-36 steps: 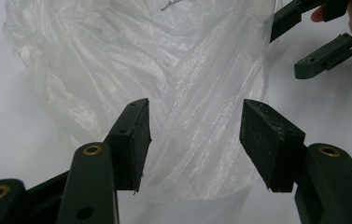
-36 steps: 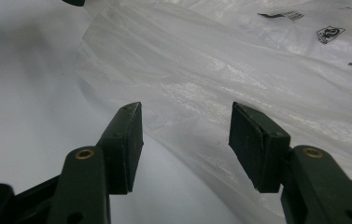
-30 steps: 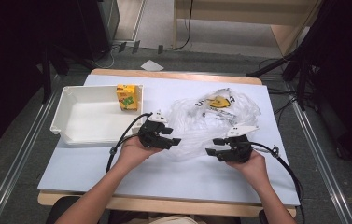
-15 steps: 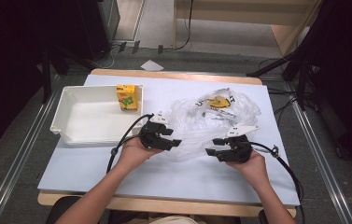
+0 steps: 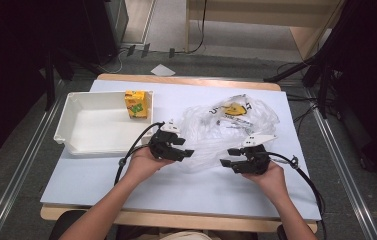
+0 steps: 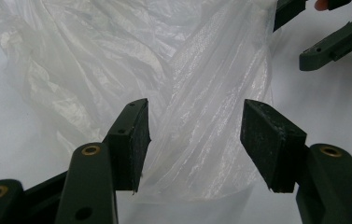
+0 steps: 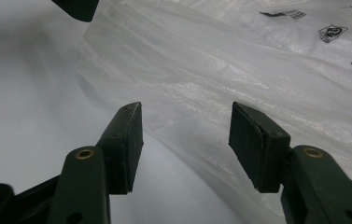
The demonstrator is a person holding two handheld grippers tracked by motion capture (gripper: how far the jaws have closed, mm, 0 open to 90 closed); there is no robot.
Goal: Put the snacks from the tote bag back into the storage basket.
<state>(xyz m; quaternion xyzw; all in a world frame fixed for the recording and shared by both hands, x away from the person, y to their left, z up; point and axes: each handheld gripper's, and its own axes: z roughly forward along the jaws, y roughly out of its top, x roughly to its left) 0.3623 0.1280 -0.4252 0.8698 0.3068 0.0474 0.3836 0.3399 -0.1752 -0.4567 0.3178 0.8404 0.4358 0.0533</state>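
A crumpled clear plastic bag (image 5: 226, 127) with a yellow item (image 5: 235, 108) inside lies on the white table. My left gripper (image 5: 188, 152) stands open at the bag's near left edge, with a fold of the bag (image 6: 201, 135) lying between its pads. My right gripper (image 5: 227, 157) is open at the bag's near right edge, and the bag's rim (image 7: 220, 126) lies between its jaws. The right gripper's jaws (image 6: 325, 32) show at the top right of the left gripper view. The two grippers face each other across the bag's near edge.
A white tray (image 5: 76, 131) stands at the left of the table with a yellow juice carton (image 5: 136, 104) upright in its far right corner. Cables trail from both grippers toward the table's front edge (image 5: 176, 220). Metal rails run beside the table.
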